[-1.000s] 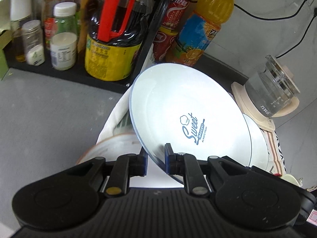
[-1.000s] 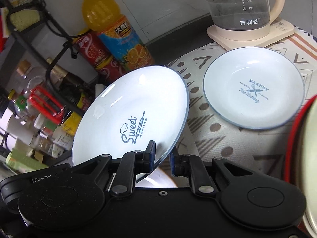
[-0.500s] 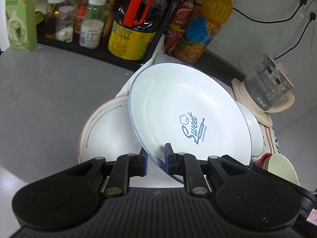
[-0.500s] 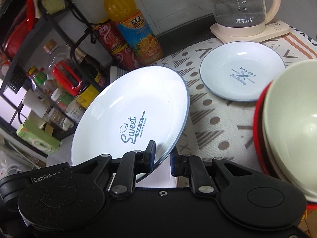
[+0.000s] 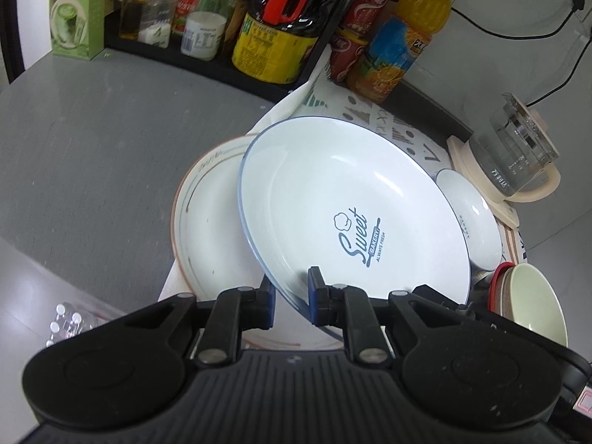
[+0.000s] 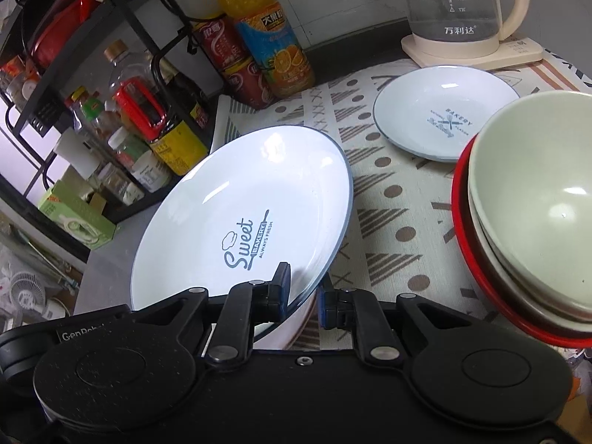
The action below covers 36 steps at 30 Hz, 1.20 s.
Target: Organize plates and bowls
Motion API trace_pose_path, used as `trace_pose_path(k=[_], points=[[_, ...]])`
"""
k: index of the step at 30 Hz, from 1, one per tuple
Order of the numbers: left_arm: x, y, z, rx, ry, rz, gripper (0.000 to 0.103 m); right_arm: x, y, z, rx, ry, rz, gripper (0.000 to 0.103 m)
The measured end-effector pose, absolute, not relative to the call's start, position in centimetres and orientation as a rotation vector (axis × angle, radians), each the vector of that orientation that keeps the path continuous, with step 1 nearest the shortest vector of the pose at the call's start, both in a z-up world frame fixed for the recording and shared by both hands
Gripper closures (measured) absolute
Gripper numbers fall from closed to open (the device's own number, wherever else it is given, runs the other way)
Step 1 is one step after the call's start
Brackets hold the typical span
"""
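Both of our hand-held grippers clench one "Sweet Bakery" plate point(image 5: 351, 214) by its near rim: left hand-held gripper point(image 5: 290, 298), right hand-held gripper point(image 6: 303, 290). Plate rides tilted in the air, above the brown-rimmed plate point(image 5: 207, 229) lying at its 9 o'clock.

Risk, as we judge it: thin glazed rim, small pads; uneven pull between hands could twist it loose, or its low edge could clip the plate beneath.

Since a second ago: brown-rimmed plate came into view, stacked bowls point(image 6: 532, 207) appeared at 3 o'clock, grip unchanged.
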<state>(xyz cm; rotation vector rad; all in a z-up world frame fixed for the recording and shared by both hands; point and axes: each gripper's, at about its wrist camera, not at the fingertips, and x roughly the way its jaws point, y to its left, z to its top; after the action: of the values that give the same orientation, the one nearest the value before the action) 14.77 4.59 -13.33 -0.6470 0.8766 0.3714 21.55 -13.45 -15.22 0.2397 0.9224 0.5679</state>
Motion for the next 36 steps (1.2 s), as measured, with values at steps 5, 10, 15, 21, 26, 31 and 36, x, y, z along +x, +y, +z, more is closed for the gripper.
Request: trace_pose_path(k=[5, 10, 15, 21, 26, 31, 36], points=[[14.5, 4.5, -13.8, -0.665, 0.895, 0.385, 0.087, 21.4, -13.4, -15.5, 0.211, 0.937, 0.573, 0.089], [14.3, 4.8, -14.1, -0.681, 0.903, 0.397, 0.087, 21.4, -13.2, -15.6, 0.193, 0.943, 0.580, 0.089], [14.2, 5.3, -14.7, -0.718, 0.928, 0.415, 0.087, 21.6, -12.6, -15.6, 0.176, 0.952, 0.583, 0.089], [14.3, 5.9, -15.1, -0.736, 0.944, 0.422, 0.086, 21.9, -11.9, -15.8, 0.153, 0.970, 0.585, 0.089], [14.8, 6.4, -15.2, -0.747, 0.981, 0.412, 0.084, 22.1, -11.5, -15.9, 0.152, 0.979, 0.583, 0.089], [15.5, 6.8, -14.8, -0.759, 1.049, 0.398, 0.079, 22.5, -11.1, -16.0, 0.170, 1.001, 0.567, 0.090], [15.8, 7.0, -14.3, -0.753, 1.087, 0.371, 0.070, 22.9, -10.9, -16.0, 0.153, 0.996, 0.556, 0.091]])
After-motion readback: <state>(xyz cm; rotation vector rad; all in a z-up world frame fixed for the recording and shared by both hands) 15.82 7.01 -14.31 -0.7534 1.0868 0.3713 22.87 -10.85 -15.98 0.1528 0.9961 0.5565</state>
